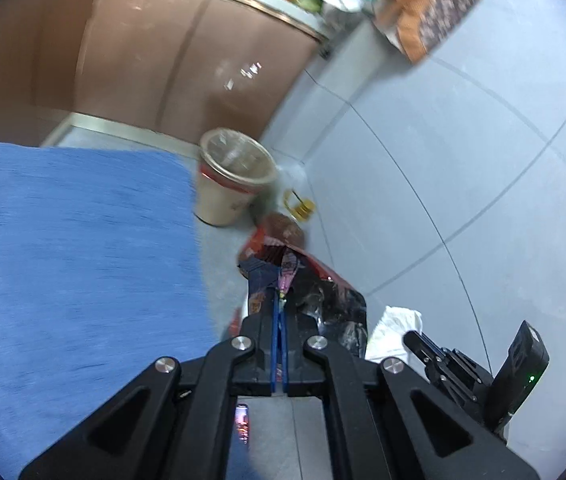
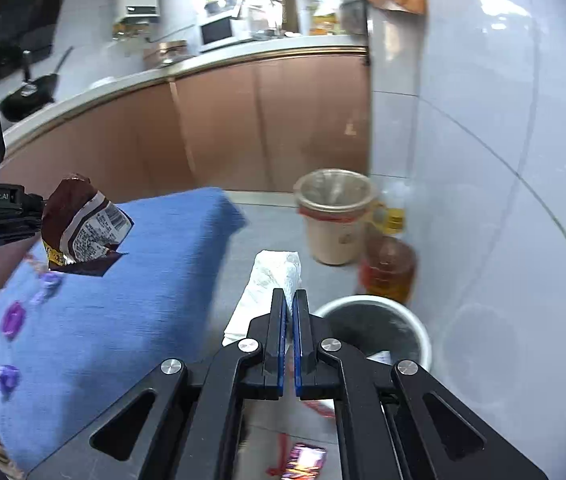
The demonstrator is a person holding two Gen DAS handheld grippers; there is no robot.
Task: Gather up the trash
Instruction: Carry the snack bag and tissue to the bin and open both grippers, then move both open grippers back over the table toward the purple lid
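Note:
My left gripper (image 1: pixel 280 300) is shut on a dark red-and-brown snack wrapper (image 1: pixel 307 288) and holds it in the air; the wrapper also shows in the right wrist view (image 2: pixel 79 224) at the left, over the blue mat. My right gripper (image 2: pixel 289 296) is shut on a crumpled white tissue (image 2: pixel 271 276), which also shows in the left wrist view (image 1: pixel 393 332). A white-rimmed grey trash bin (image 2: pixel 379 328) stands just right of and below the right gripper. A beige lined bin (image 2: pixel 335 216) stands further off against the cabinet, also seen in the left wrist view (image 1: pixel 231 176).
A blue mat (image 2: pixel 123 300) covers the floor at left, with small purple wrappers (image 2: pixel 13 318) on it. An oil bottle (image 2: pixel 387 268) stands by the tiled wall. A colourful wrapper (image 2: pixel 307 460) lies on the floor under the right gripper. Brown cabinets (image 2: pixel 243 120) run behind.

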